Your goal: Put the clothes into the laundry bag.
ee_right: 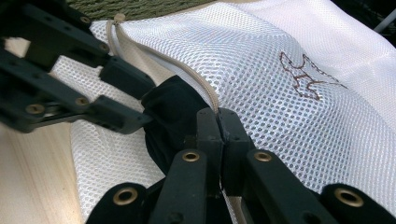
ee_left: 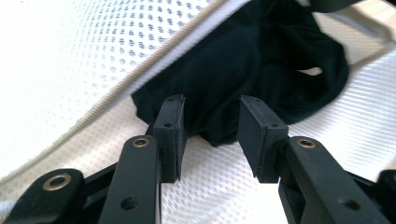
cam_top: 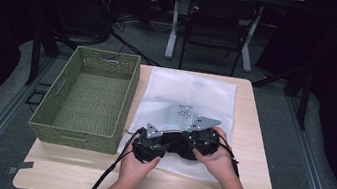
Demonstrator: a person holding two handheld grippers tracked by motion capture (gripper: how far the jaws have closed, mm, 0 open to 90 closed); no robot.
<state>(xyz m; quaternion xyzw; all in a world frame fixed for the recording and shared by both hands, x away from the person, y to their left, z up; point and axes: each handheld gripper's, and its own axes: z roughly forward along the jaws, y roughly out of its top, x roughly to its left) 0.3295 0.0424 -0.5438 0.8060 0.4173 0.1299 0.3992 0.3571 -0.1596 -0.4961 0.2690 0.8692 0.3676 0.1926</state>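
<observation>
- Far left on the wooden surface [cam_top: 251,137]: a green woven basket [cam_top: 86,96] stands open with its long side running away from the person, just beside the white mesh laundry bag [cam_top: 192,90].
- Moving in: the left gripper [cam_top: 148,148] sits low at the near left corner of the bag, a hand wrapped around it, cable trailing off the front edge.
- In the left gripper view its jaws are spread, with a gap between the pads; a black garment [ee_left: 243,60] lies right ahead of them, poking out from under the bag's tan-trimmed edge [ee_left: 154,65]. The pads flank the cloth's near fold, but whether they touch it I cannot tell.
- Centre of the high view: the dark garment bunches between the two grippers, lying on the bag's lower mesh layer.
- Right of that: the right gripper [cam_top: 202,141] is held close against the left one, grey plate on top.
- In the right gripper view its jaws are pressed together, pinching the zipper edge [ee_right: 205,93] of the bag's upper layer, lifting it over the garment.
- Further right on the mesh: a small brown stitched emblem [ee_right: 306,74].
- The left gripper's jaws [ee_right: 119,95] show there too, reaching in at the garment.
</observation>
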